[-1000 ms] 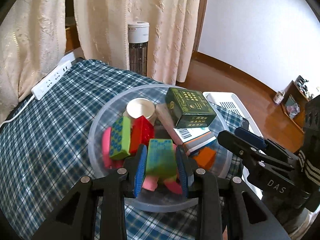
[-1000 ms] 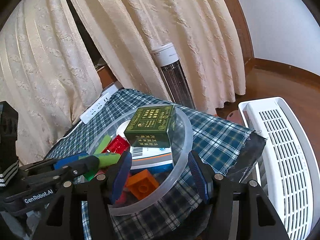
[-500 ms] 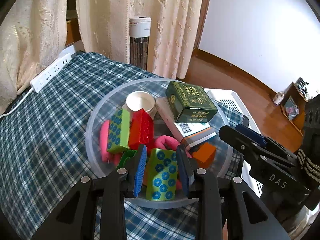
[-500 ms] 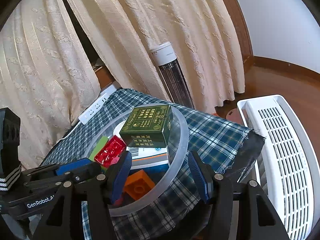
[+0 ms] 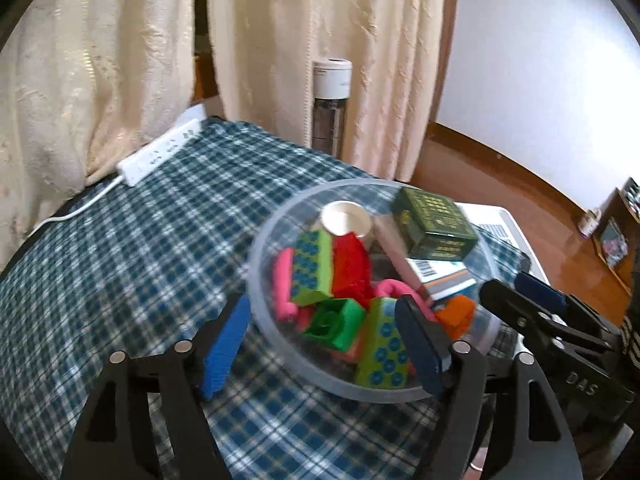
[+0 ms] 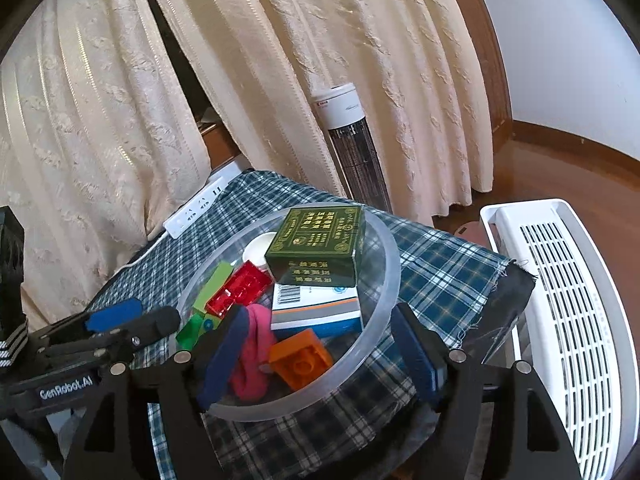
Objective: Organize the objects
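Observation:
A clear plastic bowl stands on the checked cloth. It holds a dark green box, a white and blue carton, a red brick, an orange brick, pink rings, a white cup and green dotted bricks. My left gripper is open and empty, its fingers astride the bowl's near rim. My right gripper is open and empty around the bowl's near rim.
A white power strip lies at the cloth's far edge by cream curtains. A tower heater stands behind the table. A white slatted appliance is to the right on the wooden floor.
My left gripper has opened and let the green dotted brick drop into the bowl, then drawn back and to the left. My right gripper has stayed open near the bowl.

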A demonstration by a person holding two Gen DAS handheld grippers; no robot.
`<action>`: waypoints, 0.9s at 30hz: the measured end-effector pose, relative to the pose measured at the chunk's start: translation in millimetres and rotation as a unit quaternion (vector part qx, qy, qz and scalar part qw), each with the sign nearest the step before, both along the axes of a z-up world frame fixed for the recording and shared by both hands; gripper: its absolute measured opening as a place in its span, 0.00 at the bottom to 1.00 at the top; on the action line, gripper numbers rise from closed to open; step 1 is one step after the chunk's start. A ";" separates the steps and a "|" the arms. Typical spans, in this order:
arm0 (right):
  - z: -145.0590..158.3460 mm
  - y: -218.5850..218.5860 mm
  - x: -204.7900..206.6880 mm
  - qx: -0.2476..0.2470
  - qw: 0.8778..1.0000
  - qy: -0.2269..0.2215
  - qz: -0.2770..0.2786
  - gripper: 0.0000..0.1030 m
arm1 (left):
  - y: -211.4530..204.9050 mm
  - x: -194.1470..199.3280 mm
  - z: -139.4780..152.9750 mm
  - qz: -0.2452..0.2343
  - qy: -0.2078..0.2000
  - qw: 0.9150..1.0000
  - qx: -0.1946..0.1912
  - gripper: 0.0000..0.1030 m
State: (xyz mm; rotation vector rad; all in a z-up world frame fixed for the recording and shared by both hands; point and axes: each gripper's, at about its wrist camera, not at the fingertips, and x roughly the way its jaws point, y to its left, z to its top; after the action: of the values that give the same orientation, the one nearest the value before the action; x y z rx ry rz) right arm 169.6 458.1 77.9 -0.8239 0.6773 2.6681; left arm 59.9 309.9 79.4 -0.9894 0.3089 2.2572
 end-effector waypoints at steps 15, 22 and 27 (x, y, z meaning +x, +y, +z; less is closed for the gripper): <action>16.0 -31.5 7.5 0.034 0.999 -0.014 0.009 0.99 | -37.3 7.7 17.4 0.029 0.028 0.999 0.022 0.80; 16.2 -44.5 9.7 0.049 0.998 -0.030 -0.005 1.00 | -50.3 15.8 25.9 0.031 0.056 0.998 0.018 0.86; 17.0 -57.9 12.8 0.068 0.997 -0.037 -0.008 1.00 | -59.4 17.5 26.5 0.032 0.053 0.998 0.015 0.86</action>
State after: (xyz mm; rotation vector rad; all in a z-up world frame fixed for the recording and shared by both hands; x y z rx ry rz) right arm 182.4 400.2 95.0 -0.8719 0.4765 2.6214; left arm 77.4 250.5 105.9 -0.8762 0.2917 2.3706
